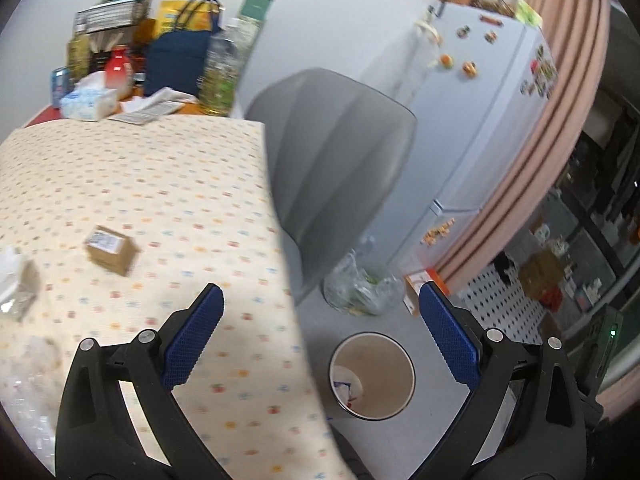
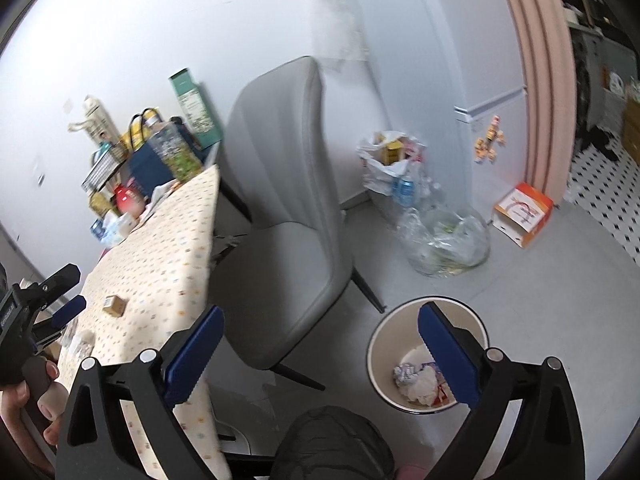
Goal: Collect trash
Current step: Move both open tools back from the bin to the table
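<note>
The left gripper [image 1: 320, 340] had its blue-padded fingers [image 1: 194, 340] spread wide with nothing between them, one over the edge of the worktop [image 1: 140, 184] and the other over the floor. The right gripper [image 2: 320, 354] was likewise wide and empty, its right finger [image 2: 448, 356] crossing in front of the waste bin [image 2: 380, 344].

Seen from the left wrist, the waste bin [image 1: 404, 364] stood upright on the grey floor just beside the worktop's edge, mouth upward. In the right wrist view it held crumpled white paper [image 2: 420, 384] and a balled bluish wrapper [image 2: 404, 372], with a red scrap beside them.

On the dotted cloth lay a small cardboard box [image 1: 112, 250], label side up, its long axis running roughly from near left to far right. At the left edge sat a white tissue [image 1: 10, 272] touching a flat greyish packet [image 1: 24, 292]; both were blurred.

Farther out, a grey chair [image 2: 288, 216] stood next to the worktop. Beyond it a clear plastic bag [image 2: 448, 236] of scraps sat on the floor, near a white bag [image 2: 384, 168] with boxes and bottles in it, and an orange-and-white carton [image 2: 522, 214].
</note>
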Available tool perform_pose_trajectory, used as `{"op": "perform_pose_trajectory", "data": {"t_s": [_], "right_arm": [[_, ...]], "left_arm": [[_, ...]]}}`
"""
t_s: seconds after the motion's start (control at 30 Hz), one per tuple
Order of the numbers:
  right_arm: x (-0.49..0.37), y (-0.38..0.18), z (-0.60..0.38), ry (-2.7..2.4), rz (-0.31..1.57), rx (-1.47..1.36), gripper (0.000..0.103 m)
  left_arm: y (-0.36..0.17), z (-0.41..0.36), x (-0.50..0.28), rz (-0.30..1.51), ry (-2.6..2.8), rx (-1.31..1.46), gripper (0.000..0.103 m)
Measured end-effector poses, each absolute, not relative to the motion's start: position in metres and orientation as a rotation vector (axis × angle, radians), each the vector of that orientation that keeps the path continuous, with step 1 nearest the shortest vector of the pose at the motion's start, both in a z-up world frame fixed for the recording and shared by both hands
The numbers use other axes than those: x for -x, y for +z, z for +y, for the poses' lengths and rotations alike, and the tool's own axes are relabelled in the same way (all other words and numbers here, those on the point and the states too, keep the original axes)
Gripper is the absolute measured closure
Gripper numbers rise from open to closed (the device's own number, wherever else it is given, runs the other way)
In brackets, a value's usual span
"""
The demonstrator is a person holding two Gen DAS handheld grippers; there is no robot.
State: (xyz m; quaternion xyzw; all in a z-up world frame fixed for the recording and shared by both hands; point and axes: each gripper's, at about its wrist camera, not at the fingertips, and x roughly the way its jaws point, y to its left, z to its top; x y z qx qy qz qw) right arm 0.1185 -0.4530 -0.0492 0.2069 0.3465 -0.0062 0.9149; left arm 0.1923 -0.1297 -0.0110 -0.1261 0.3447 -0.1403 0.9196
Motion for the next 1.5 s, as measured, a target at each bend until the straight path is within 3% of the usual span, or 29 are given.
{"op": "perform_pose_trajectory", "data": {"t_s": [0.8,1.5], "right_arm": [[-0.139,0.002,-0.307,0.202,0.704,-0.253,0.008],[-0.163,0.001,-0.204,0.355,0.733,-0.186,0.008]], "left_arm": [[-0.012,0.043,-0.136,0.623,-0.052,0.461,0.006],[-0.046,0.163,-0.1,0.598,0.112,0.667,0.006]]}}
